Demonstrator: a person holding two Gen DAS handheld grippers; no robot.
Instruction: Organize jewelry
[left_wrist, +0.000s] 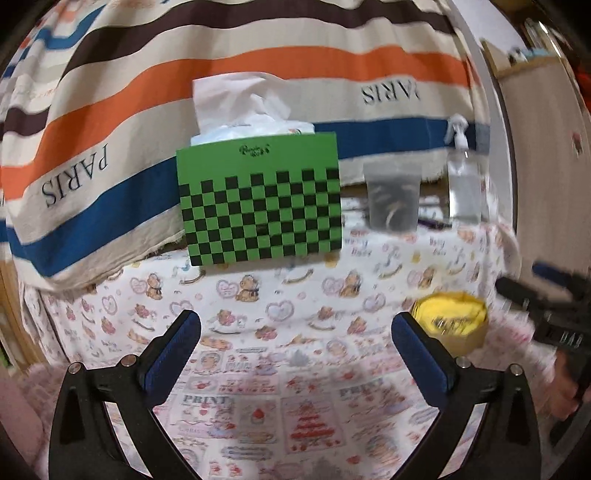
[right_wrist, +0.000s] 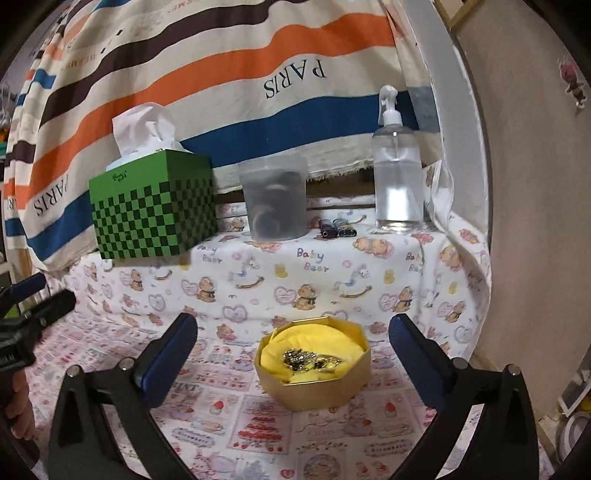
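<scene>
A gold octagonal box (right_wrist: 314, 384) lined with yellow tissue sits on the printed tablecloth, with a heap of metal jewelry (right_wrist: 308, 360) inside. My right gripper (right_wrist: 293, 332) is open and empty, its blue pads on either side of the box, just short of it. In the left wrist view the box (left_wrist: 452, 321) lies blurred beyond the right finger. My left gripper (left_wrist: 295, 332) is open and empty over bare cloth. A frosted plastic cup (right_wrist: 275, 197) holding dark ring-shaped items stands at the back.
A green checkered tissue box (right_wrist: 155, 210) stands back left. A clear spray bottle (right_wrist: 397, 173) stands back right, with two small dark items (right_wrist: 338, 229) beside it. A striped PARIS cloth (right_wrist: 221, 74) hangs behind. The table edge (right_wrist: 476, 295) drops off at the right.
</scene>
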